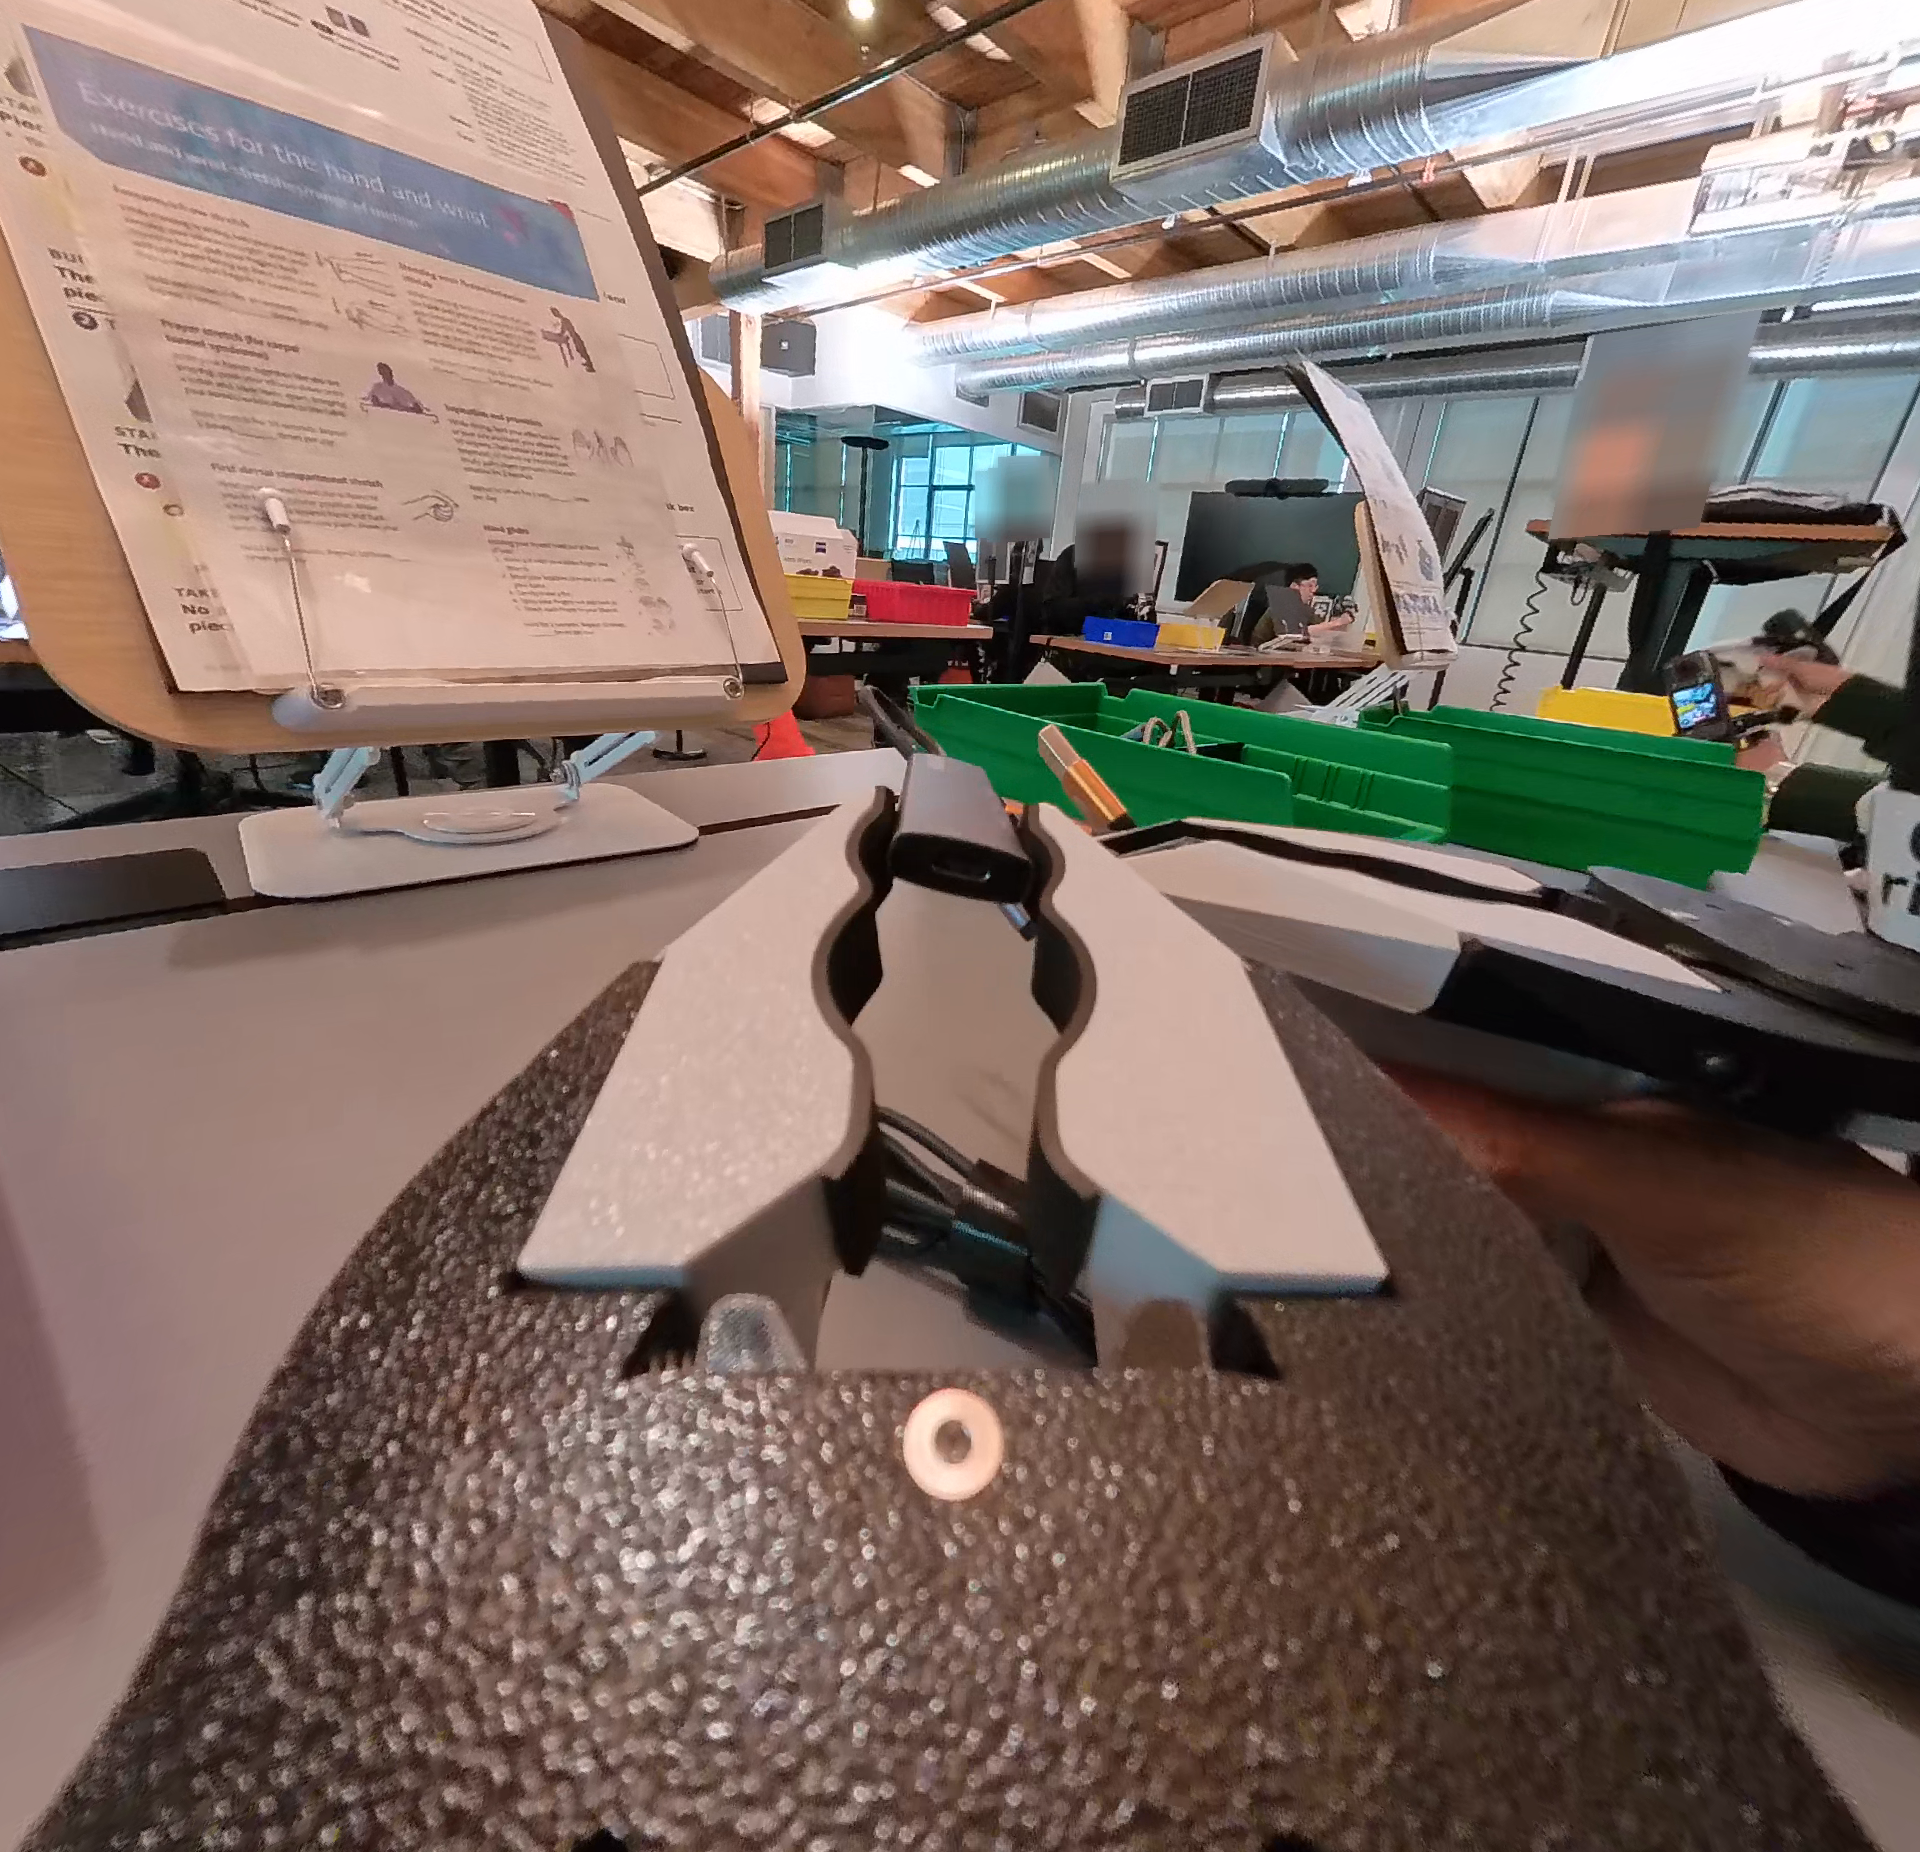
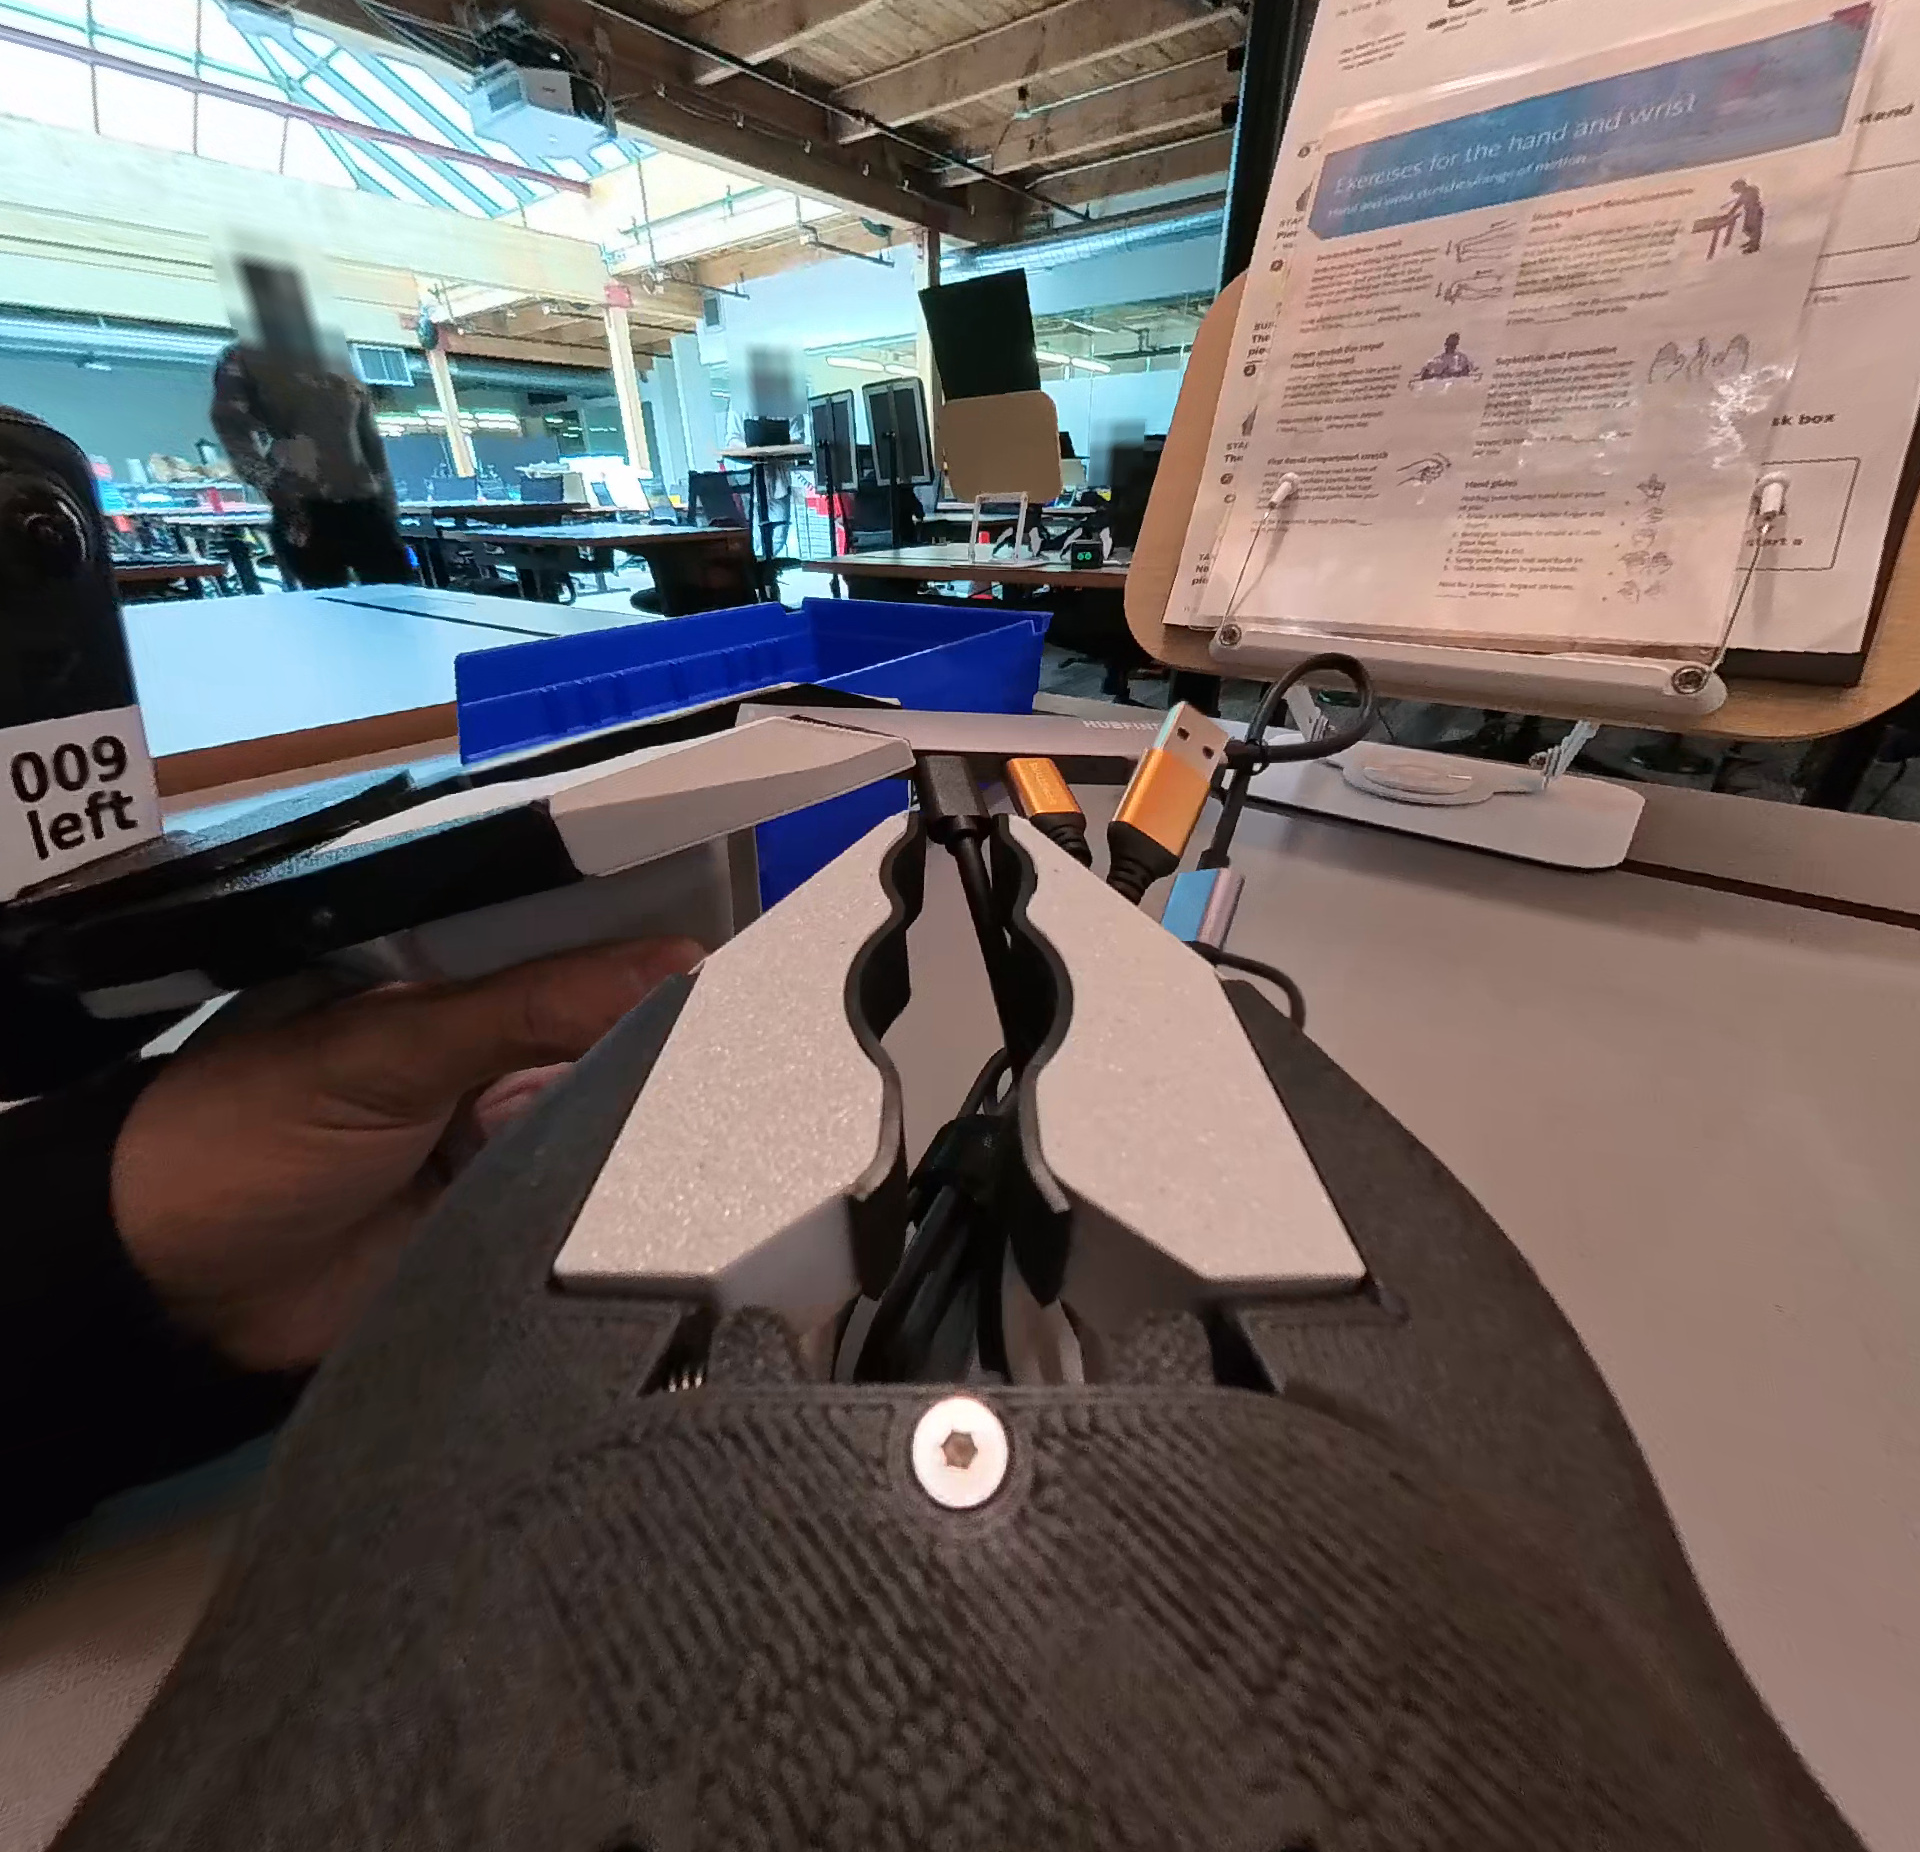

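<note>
1. Grey table [image 1: 312,1023], broad and bare toward the near left edge; open room there.
2. One tilted document stand [image 1: 343,348] bearing printed sheets, at the far left of the table in the left wrist view, at the right in the right wrist view.
3. Two green bins [image 1: 1351,774] side by side behind the grippers; one blue bin [image 2: 748,659] opposite.
4. Left gripper [image 1: 956,857], narrow, clamped on a slim dark hub [image 1: 951,836] held end-on above the table.
5. Right gripper [image 2: 956,836], narrow, pinching a black cable plug [image 2: 948,789] at the hub's side, crossing close to the left one.
6. Two orange-sleeved plugs [image 2: 1164,774] just right of it, crowding the hub's side; one blue-grey connector [image 2: 1200,903] below them.
</note>
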Demonstrator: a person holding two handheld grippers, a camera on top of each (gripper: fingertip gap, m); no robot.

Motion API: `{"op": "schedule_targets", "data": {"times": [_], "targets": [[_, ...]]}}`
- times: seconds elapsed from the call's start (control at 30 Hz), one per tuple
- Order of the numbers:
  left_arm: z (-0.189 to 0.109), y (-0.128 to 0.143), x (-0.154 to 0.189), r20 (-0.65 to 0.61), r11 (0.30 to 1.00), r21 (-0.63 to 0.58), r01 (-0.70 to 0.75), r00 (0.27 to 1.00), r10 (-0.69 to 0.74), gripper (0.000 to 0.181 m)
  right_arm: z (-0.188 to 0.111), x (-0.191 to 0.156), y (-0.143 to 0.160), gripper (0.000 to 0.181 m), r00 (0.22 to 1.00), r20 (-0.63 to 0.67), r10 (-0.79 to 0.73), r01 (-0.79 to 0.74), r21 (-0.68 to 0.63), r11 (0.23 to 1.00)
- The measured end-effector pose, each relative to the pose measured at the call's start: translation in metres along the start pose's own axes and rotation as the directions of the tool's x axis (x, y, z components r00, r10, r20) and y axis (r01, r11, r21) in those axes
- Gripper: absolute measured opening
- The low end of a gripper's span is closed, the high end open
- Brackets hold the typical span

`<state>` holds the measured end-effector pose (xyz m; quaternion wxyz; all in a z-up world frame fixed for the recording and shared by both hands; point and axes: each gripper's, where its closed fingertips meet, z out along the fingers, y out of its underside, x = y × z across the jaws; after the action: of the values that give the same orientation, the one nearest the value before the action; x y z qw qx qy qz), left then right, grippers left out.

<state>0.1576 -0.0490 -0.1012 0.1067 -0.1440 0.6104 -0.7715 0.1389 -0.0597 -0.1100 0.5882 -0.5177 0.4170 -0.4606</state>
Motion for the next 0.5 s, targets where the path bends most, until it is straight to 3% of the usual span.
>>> {"op": "schedule_targets", "data": {"times": [0.1, 0.2, 0.33, 0.5], "targets": [[-0.001, 0.0, -0.001, 0.021, 0.996, -0.015, -0.083, 0.996, 0.083, 0.022, 0.001, -0.001, 0.003, 0.011, 0.999, 0.016, -0.04, 0.041, -0.045, 0.998], [-0.002, 0.001, 0.005, -0.001, 0.977, -0.031, -0.21, 0.978, 0.21, 0.022, -0.005, 0.0, 0.002, 0.011, 0.979, 0.015, -0.205, 0.206, -0.063, 0.977], [-0.001, 0.006, 0.009, -0.035, 0.981, -0.052, -0.187, 0.982, 0.185, 0.022, -0.009, 0.002, 0.004, 0.01, 0.932, 0.003, -0.362, 0.36, -0.099, 0.928], [0.0, 0.016, 0.009, -0.052, 0.961, -0.127, -0.245, 0.969, 0.24, 0.022, -0.011, 0.008, 0.007, 0.01, 0.897, -0.002, -0.443, 0.438, -0.135, 0.889]]}}
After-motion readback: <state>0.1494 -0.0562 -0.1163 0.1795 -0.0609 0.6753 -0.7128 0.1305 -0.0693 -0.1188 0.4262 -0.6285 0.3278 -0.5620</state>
